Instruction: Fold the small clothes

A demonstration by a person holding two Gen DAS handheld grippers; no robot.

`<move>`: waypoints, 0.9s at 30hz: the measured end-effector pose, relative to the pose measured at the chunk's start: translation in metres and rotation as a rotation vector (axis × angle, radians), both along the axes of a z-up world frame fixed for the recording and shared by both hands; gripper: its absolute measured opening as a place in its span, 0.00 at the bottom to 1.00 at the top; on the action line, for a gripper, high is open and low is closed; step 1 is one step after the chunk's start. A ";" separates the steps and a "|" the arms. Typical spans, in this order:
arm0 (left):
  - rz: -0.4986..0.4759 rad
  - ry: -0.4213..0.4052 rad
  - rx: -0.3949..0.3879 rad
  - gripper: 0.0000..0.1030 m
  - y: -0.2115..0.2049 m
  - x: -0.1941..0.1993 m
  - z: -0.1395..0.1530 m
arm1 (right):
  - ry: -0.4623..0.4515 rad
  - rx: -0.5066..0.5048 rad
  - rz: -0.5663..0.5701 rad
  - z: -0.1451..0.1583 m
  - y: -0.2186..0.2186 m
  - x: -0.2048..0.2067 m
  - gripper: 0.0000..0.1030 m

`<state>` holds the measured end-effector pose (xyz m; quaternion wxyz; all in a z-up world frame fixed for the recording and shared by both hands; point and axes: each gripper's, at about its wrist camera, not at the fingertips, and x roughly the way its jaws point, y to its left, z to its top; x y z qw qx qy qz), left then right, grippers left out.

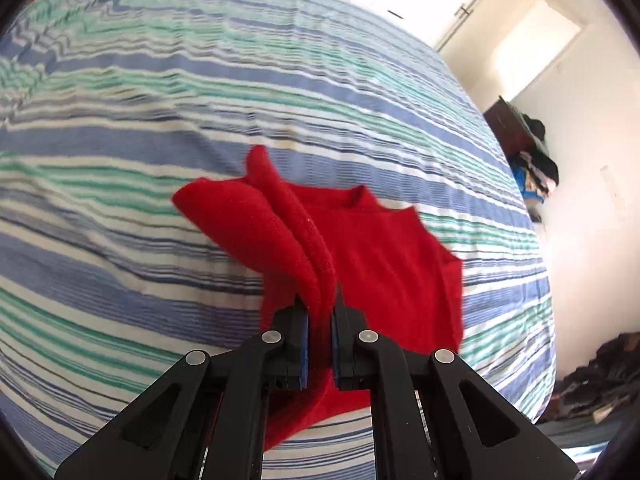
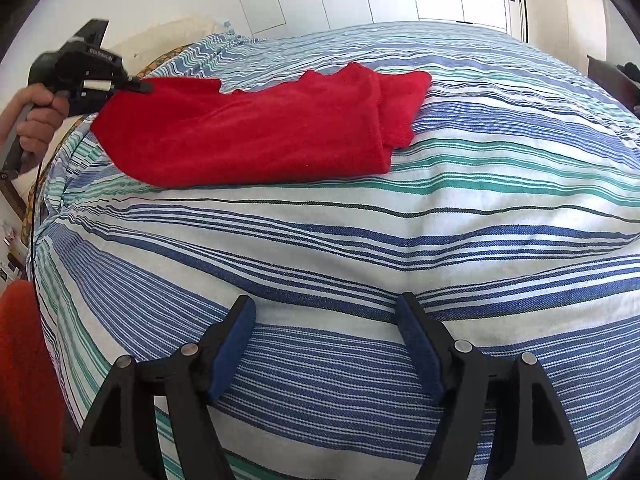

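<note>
Left wrist view looked down its fingers, close over the red garment [image 1: 376, 264] on the striped bed [image 1: 160, 128]. Right wrist view sat low, farther back, facing the same garment [image 2: 256, 132]. Both shared bed and garment.

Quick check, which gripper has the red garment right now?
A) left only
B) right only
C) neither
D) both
A: the left gripper is shut on a raised fold of the red garment, while the right gripper is open over the striped bedsheet, apart from the garment.
</note>
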<state>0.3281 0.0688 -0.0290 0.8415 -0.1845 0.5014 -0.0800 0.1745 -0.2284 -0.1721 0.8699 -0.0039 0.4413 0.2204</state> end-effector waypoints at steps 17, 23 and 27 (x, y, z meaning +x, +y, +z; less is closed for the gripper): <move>-0.157 -0.170 -0.003 0.85 -0.062 -0.053 -0.001 | 0.116 0.097 0.013 0.015 -0.015 0.008 0.72; 0.046 -0.106 0.065 0.82 0.046 -0.127 -0.038 | 0.194 0.514 -0.072 0.061 -0.023 0.060 0.72; 0.087 -0.043 0.048 0.75 0.047 -0.151 -0.071 | 0.341 0.540 -0.194 0.037 -0.009 0.117 0.50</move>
